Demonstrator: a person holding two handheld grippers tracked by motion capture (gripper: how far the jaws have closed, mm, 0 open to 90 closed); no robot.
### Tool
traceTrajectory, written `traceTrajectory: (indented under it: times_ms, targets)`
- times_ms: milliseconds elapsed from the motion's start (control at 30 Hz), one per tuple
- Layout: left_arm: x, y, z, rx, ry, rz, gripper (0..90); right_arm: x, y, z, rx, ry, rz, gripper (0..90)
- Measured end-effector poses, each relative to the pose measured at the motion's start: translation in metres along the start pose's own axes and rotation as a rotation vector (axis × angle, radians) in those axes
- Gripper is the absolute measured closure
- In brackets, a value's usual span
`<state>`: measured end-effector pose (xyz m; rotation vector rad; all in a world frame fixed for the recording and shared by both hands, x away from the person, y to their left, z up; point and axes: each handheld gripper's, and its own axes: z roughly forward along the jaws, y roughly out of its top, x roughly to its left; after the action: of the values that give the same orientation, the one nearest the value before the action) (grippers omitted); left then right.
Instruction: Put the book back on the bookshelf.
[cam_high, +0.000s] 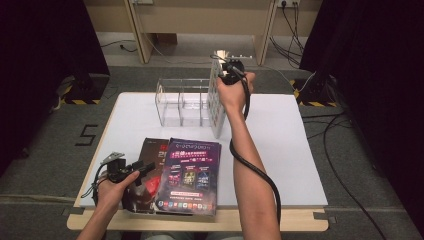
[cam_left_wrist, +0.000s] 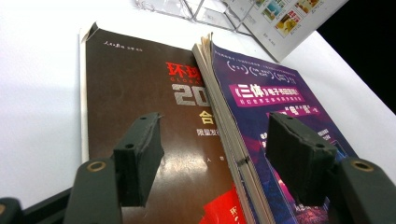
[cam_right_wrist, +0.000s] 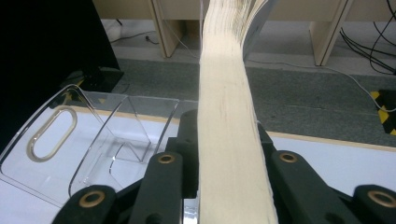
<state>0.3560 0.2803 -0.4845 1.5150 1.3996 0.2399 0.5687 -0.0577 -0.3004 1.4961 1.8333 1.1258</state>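
Two books lie at the table's front left: a brown one with a purple one overlapping its right side. My left gripper hovers open low over them, one jaw above each cover, the purple book's page edge running between them. At the back, a third book with a tiled picture cover stands upright against the right end of a clear acrylic rack. My right gripper is shut on its page edge near the top.
The white table top has bare room at the right and in front of the rack. The rack's compartments hold nothing. Beyond the table are wooden furniture legs, floor cables and dark curtains at both sides.
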Motion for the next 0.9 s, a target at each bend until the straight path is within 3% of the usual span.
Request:
traceTrajectory:
  times_ms: [200, 467, 700, 900]
  targets:
    - [0.0, 0.0, 0.001, 0.002, 0.002, 0.0, 35.4, 0.0, -0.002, -0.002, -0.02, 0.017, 0.0, 74.0]
    - [0.002, 0.001, -0.001, -0.003, 0.001, -0.004, 35.4, 0.004, -0.001, 0.003, -0.05, -0.004, 0.014, 73.9]
    - [0.002, 0.001, -0.001, -0.004, -0.001, -0.005, 35.4, 0.007, 0.004, 0.007, -0.032, -0.009, 0.029, 73.8]
    - [0.001, 0.001, -0.001, -0.003, -0.002, 0.0, 35.3, 0.006, 0.005, 0.011, -0.014, -0.057, 0.041, 72.6]
